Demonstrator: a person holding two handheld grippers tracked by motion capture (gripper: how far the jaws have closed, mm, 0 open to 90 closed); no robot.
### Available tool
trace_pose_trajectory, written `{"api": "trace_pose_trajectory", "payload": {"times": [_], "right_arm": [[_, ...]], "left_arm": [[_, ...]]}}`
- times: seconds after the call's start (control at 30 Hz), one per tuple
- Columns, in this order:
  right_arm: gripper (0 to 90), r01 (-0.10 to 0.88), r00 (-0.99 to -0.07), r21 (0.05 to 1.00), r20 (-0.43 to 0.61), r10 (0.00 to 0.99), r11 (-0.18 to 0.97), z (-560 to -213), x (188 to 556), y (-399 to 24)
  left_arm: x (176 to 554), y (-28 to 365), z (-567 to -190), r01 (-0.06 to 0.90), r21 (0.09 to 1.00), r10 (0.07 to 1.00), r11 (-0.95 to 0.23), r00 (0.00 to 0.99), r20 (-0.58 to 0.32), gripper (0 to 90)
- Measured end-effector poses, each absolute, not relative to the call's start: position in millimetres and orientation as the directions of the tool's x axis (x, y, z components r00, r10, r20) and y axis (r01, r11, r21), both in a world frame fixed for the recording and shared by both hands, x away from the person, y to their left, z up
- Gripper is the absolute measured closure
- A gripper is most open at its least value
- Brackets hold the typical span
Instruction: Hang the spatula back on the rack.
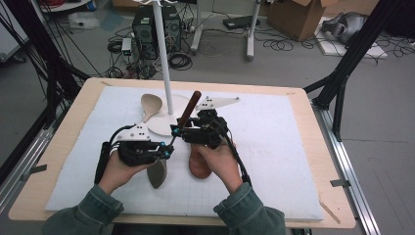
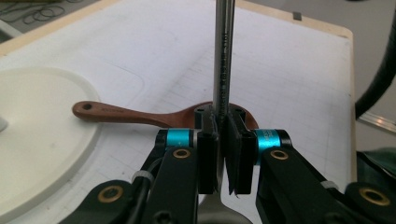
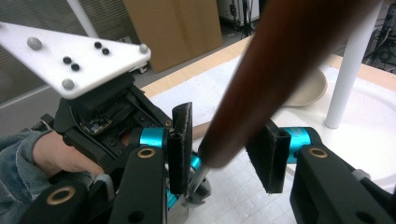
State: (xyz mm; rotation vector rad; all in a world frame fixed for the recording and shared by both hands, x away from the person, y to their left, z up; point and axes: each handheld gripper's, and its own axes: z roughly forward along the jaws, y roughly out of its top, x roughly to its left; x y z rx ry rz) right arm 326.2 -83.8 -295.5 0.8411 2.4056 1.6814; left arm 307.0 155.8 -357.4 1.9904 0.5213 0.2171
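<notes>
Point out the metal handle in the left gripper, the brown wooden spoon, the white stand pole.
metal handle (image 2: 223, 56), left gripper view, mid-shaft
brown wooden spoon (image 2: 122, 113), left gripper view, handle
white stand pole (image 1: 164, 63), high view, mid-pole

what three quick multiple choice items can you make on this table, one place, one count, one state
1. Where does the pale spoon lie?
A. beside the white pole
B. on the floor
C. in a cardboard box

2. How many spoons are in the scene?
A. one
B. three
C. five

3. How does the left tool stand?
A. wide open with nothing between
B. shut on the metal spoon
C. shut on a cloth

Key: 1 A, its bowl sits next to the pole. 2 B, the pale one, the metal one and the brown spoon. 3 B, both pads clamp the thin steel handle.
</notes>
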Motion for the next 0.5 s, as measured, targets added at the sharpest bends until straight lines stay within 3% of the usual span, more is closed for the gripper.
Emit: {"api": "trace_pose_trajectory", "payload": {"times": [0.27,0.37,0.5], "right_arm": [[70.6,0.383,-0.852,0.892,0.239,0.466,0.242,-295.2,326.5,-82.4],[73.3,0.38,-0.867,0.889,0.246,0.433,0.256,-293.7,326.1,-81.8],[73.7,0.353,-0.887,0.896,0.23,0.401,0.267,-289.7,326.1,-82.0]], "left_arm": [[306.8,156.0,-357.5,0.267,0.888,0.443,-0.375,0.893,-0.082,83.4],[307.6,158.0,-356.5,0.278,0.893,0.408,-0.354,0.905,-0.12,76.0],[307.4,159.9,-356.0,0.282,0.893,0.396,-0.351,0.909,-0.132,73.2]]}}
